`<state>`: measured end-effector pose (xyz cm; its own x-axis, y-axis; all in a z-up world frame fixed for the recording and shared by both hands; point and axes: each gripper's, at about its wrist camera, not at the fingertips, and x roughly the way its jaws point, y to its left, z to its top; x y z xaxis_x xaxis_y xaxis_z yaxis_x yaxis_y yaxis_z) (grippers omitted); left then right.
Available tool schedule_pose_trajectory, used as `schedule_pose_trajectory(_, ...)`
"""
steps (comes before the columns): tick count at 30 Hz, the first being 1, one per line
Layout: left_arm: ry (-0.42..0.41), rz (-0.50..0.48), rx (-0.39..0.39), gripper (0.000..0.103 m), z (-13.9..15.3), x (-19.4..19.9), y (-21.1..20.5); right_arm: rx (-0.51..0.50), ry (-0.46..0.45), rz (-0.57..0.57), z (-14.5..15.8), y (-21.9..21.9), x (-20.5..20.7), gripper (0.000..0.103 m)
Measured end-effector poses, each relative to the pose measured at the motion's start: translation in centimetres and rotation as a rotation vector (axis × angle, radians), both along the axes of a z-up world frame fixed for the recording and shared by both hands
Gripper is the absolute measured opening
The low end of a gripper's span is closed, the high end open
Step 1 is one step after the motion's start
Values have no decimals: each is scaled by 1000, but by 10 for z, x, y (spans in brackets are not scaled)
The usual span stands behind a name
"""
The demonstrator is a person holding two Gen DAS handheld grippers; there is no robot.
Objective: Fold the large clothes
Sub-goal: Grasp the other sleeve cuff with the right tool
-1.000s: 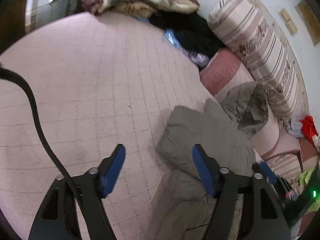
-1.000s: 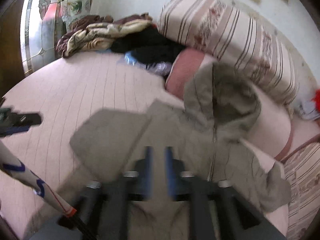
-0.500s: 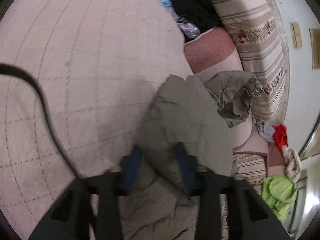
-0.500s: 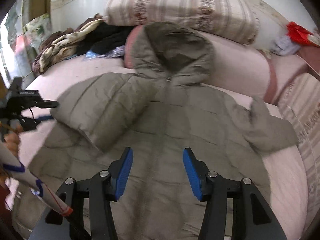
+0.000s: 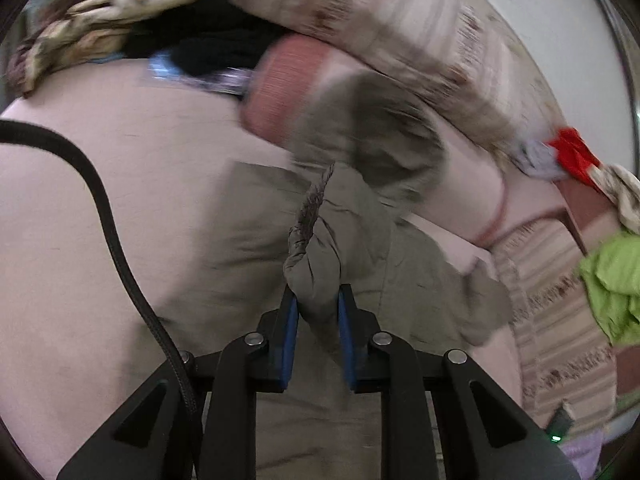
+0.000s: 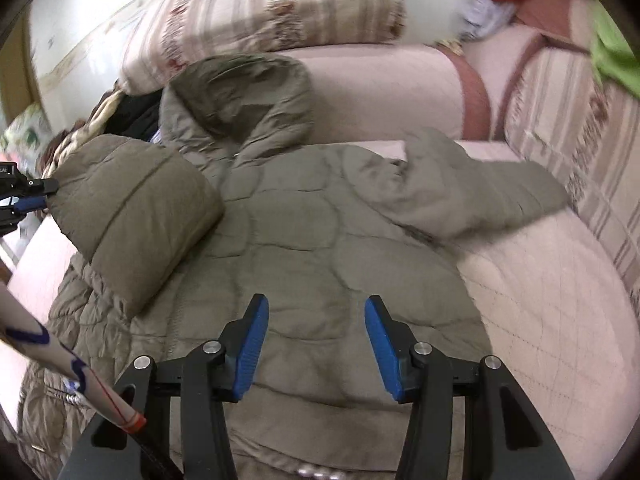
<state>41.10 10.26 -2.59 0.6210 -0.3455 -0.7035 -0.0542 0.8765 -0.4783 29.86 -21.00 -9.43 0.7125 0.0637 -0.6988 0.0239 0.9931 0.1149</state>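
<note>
A pink quilted bed (image 6: 560, 320) fills both views, with a striped bolster (image 6: 280, 12) along its far edge at twelve o'clock. On it lies the olive hooded puffer jacket (image 6: 320, 240), spread flat with its hood (image 6: 240, 92) propped against the bolster.

In the right wrist view one sleeve (image 6: 132, 208) is doubled over the jacket's body at nine o'clock, while the other sleeve (image 6: 472, 192) lies stretched out toward two o'clock, unfolded.

A second ago the left claw (image 5: 316, 312) stood wide above bare bedding beside the jacket; its jaws have just been closing, and they are now narrow and pinched on a bunched ridge of the sleeve fabric, which stands up between the blue pads (image 5: 290, 336). From the right wrist view the same claw shows at nine o'clock, gripping the folded sleeve's end.

The right claw (image 6: 316, 348) was narrow a second ago; its jaws have since widened, and it hovers half open and empty over the jacket's lower middle.

So the first sleeve fold looks in hand; the far sleeve probably comes next.
</note>
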Motion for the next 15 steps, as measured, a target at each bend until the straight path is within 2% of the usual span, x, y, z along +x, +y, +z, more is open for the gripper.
schedule_pose_trajectory(4,3,-83,56,18,3,12,-67,61,-4,-61,-1,-35,-4,54)
schedule_pose_trajectory(8,43,-145,118,20,-12,32,-125,96,-12,-113,-2,-65,-12,54)
schedule_pose_trajectory(10,61,-139,155,26,-19,37,-147,112,-17,-133,-5,-80,-15,54)
schedule_pose_trajectory(12,79,-146,126,36,-24,38,-157,140,-13,-154,-10,-96,-15,54)
schedule_pose_trajectory(15,101,-137,133,40,-25,31,-166,209,8,-179,-18,-116,-9,54)
